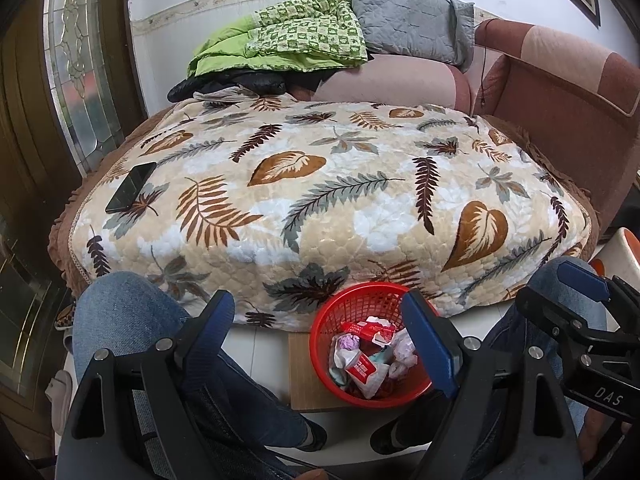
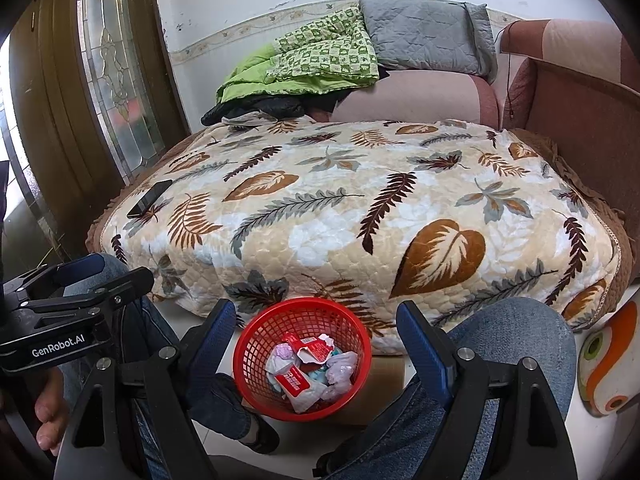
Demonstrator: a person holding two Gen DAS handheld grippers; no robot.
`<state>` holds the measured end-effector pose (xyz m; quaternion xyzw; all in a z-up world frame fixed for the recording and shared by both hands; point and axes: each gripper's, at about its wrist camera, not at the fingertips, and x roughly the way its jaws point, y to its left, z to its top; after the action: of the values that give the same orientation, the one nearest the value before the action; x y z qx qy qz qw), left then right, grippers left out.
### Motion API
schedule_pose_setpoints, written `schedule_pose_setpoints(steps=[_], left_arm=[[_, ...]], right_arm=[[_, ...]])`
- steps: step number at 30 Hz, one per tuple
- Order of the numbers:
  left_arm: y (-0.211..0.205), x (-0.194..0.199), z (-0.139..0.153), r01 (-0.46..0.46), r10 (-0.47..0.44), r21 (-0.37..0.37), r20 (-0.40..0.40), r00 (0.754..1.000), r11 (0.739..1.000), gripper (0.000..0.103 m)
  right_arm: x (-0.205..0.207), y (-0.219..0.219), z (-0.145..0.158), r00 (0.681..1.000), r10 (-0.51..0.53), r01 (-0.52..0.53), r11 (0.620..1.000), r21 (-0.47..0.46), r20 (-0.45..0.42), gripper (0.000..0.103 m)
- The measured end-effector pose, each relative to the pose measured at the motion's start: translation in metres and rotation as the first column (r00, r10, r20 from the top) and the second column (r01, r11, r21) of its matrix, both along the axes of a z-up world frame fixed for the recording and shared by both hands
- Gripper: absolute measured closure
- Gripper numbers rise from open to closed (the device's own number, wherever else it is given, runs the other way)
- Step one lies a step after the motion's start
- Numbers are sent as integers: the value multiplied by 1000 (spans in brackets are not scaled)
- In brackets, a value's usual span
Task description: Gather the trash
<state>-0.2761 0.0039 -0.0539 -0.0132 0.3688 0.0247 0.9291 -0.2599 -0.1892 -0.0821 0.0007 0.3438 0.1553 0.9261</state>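
since the trash (image 2: 305, 368) already sits in the red basket (image 2: 256, 344) on the floor, collecting looks finished; left hand-held gripper (image 1: 325, 340) and right hand-held gripper (image 2: 316, 344) hang apart, empty, so next comes only withdrawing.

A leaf-patterned quilt (image 1: 320, 200) is spread over a sofa seat. A black phone (image 1: 131, 193) is laid near the quilt's left edge. At the far edge, a green checked blanket (image 1: 288, 40) is heaped on dark clothing (image 1: 224, 84), with a grey quilted pad (image 1: 412, 24) beside it. A pink armrest (image 1: 560, 92) is seen at the right.
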Motion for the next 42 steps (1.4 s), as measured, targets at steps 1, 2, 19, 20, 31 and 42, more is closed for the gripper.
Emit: schedule_pose_setpoints(steps=[1, 2, 19, 20, 31, 42], left_arm=[[1, 0, -1, 1, -1, -1, -1, 1000, 1000, 18], [2, 0, -2, 2, -2, -3, -2, 1000, 1000, 18], [0, 3, -7, 10, -10, -2, -12, 1000, 1000, 18], [0, 2, -8, 11, -11, -2, -12, 1000, 1000, 18], [0, 3, -8, 9, -9, 1, -12, 1000, 1000, 18], [-1, 4, -7, 8, -8, 0, -13, 1000, 1000, 18]], right_arm=[[0, 0, 0, 1000, 1, -1, 1000, 1, -1, 17], [0, 0, 0, 1000, 2, -2, 1000, -1, -2, 17], [1, 2, -1, 1000, 2, -2, 1000, -1, -3, 17], [1, 2, -1, 1000, 2, -2, 1000, 0, -3, 17], [5, 3, -1, 1000, 7, -7, 1000, -2, 0, 17], [4, 3, -1, 1000, 7, -7, 1000, -3, -1, 17]])
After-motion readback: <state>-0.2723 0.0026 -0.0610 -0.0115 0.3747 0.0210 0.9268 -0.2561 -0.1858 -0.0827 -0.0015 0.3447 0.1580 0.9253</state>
